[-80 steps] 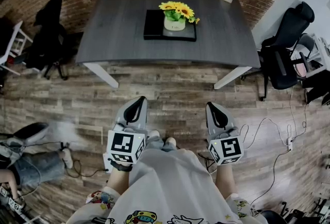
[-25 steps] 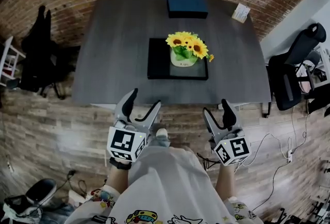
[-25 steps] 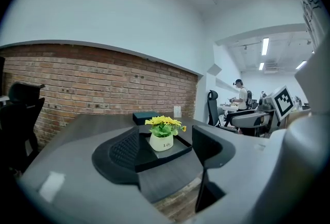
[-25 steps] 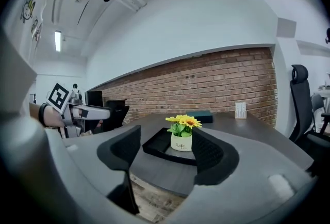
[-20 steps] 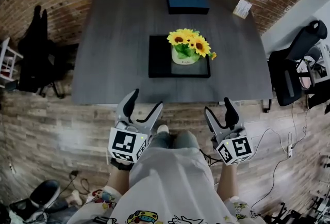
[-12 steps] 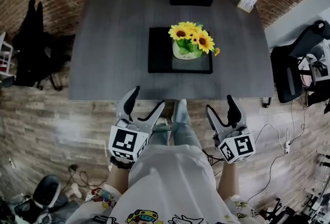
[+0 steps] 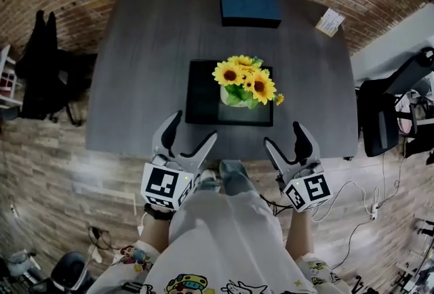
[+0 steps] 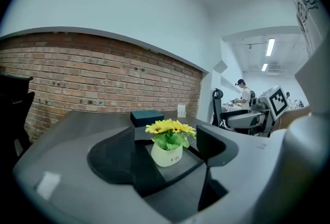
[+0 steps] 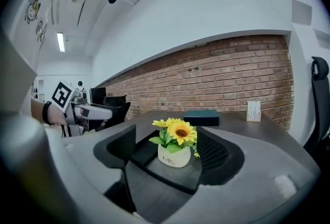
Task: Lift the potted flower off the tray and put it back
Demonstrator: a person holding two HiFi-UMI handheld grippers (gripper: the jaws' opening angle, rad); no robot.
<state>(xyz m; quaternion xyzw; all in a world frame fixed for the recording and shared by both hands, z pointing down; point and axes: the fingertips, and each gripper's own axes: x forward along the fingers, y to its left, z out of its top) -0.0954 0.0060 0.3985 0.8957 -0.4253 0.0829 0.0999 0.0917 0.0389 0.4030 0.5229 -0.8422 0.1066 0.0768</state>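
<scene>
My left gripper (image 7: 193, 129) and my right gripper (image 7: 283, 135) hang side by side at the near edge of the table (image 7: 135, 69), short of the black tray (image 7: 201, 103). Both pairs of jaws stand wide apart and have just been opening, with nothing between them. The potted flower (image 7: 243, 86) stands upright on the tray's right half, untouched. A dark box (image 7: 250, 9) lies at the far edge.

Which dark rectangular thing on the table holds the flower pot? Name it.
The black tray: the potted flower stands on its right half. The dark blue box behind it, by the far edge, carries nothing.
</scene>
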